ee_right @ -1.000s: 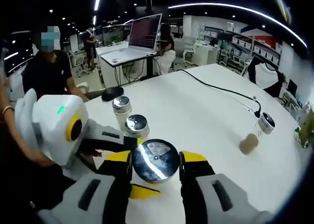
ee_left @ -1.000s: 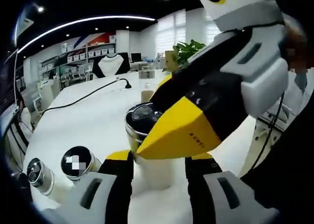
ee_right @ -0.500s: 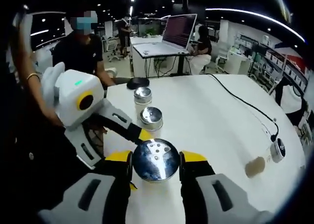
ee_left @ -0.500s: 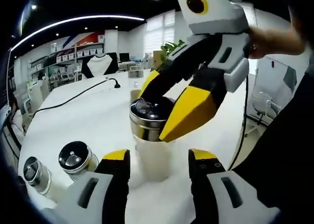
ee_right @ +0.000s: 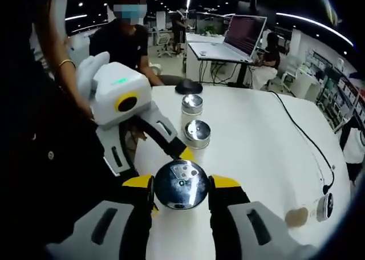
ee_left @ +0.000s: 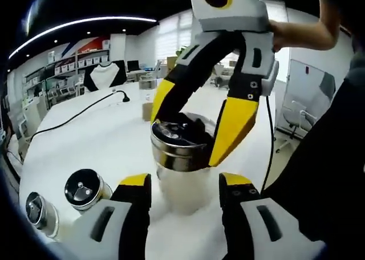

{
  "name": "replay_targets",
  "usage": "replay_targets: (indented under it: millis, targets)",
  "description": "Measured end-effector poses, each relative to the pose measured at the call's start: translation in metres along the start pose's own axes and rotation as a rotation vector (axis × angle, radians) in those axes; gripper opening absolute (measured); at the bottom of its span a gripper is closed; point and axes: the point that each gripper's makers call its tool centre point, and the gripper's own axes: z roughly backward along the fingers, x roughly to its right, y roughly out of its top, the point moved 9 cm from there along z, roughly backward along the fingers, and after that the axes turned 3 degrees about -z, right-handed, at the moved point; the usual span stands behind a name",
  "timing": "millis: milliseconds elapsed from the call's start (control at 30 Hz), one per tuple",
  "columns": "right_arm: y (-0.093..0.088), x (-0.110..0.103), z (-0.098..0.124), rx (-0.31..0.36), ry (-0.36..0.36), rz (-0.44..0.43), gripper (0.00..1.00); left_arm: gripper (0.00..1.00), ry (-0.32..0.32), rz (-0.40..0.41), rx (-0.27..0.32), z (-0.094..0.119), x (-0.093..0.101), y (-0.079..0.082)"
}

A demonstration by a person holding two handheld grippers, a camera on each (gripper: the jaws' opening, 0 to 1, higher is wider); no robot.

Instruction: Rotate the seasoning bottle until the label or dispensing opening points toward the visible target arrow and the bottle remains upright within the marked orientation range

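Observation:
The seasoning bottle (ee_left: 185, 183) stands upright on the white table (ee_left: 97, 140), with a white body and a steel shaker lid (ee_left: 178, 146). My right gripper (ee_left: 191, 135) reaches down from above and is shut on the lid, one yellow jaw on each side. In the right gripper view the perforated lid (ee_right: 181, 184) sits clamped in my right gripper (ee_right: 182, 183). My left gripper (ee_left: 186, 183) is open, its jaws flanking the bottle's body low down. One of its yellow fingertips (ee_right: 185, 153) shows just beyond the lid.
Two more steel-lidded shakers (ee_left: 85, 189) (ee_left: 37, 211) stand close by on the left, seen again as shakers (ee_right: 197, 134) (ee_right: 191, 105). A small jar (ee_right: 316, 208) lies by a black cable (ee_right: 302, 134). A seated person (ee_right: 128, 40) and a black mouse (ee_right: 188, 87) are at the far edge.
My right gripper has swung round the bottle with the lid held in it, from the bottle's right side to above it. The bottle now sits closer between the left jaws.

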Motion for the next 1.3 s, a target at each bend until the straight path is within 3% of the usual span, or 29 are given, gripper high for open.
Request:
replay_targets:
  millis: [233,600,733,900,1133,1300]
  targets:
    - [0.002,-0.002,-0.001,-0.003,0.032,0.03,0.36,0.48,-0.068,-0.019,0.0,-0.004,-0.002,0.003]
    - [-0.001,-0.005,0.0,0.025,-0.025,-0.031,0.36,0.42,-0.059,0.016,-0.004,-0.008,0.001,-0.002]
    - [-0.001,-0.008,0.001,0.044,-0.091,-0.096,0.36,0.42,-0.033,0.037,-0.004,-0.008,0.002,-0.002]
    - [-0.002,-0.016,0.002,0.083,-0.231,-0.286,0.36,0.43,0.084,0.124,0.003,-0.01,0.008,-0.003]
    - [0.002,-0.024,-0.004,0.1,-0.381,-0.416,0.36,0.42,0.118,0.125,-0.039,-0.011,0.011,-0.001]
    - [0.004,-0.025,-0.008,0.095,-0.419,-0.454,0.37,0.42,0.131,0.136,-0.055,-0.013,0.012,-0.001]
